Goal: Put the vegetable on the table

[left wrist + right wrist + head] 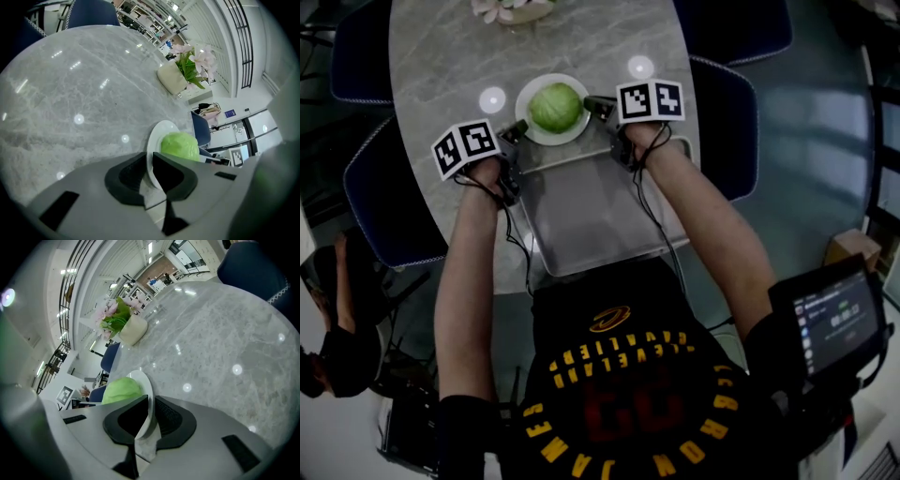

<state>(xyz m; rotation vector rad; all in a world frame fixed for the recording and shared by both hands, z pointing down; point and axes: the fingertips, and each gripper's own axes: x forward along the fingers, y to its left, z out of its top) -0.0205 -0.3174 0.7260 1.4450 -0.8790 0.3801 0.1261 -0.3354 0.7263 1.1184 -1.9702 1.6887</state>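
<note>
Currently both grippers pinch the plate (528,94) rim: left gripper (515,132) on the near-left edge, right gripper (602,104) on the right, jaws closed on the rim in both gripper views. The cabbage (555,106) sits loose mid-plate, over the table (441,66) just past the tray (581,206). Can't tell if the plate is down yet.

Risks:
- The cabbage is round, so uneven hands would tilt the plate and it rolls off.
- Thin rim grip, so a slip likely drops one side.
- Opening one gripper early would probably tip the plate.
</note>
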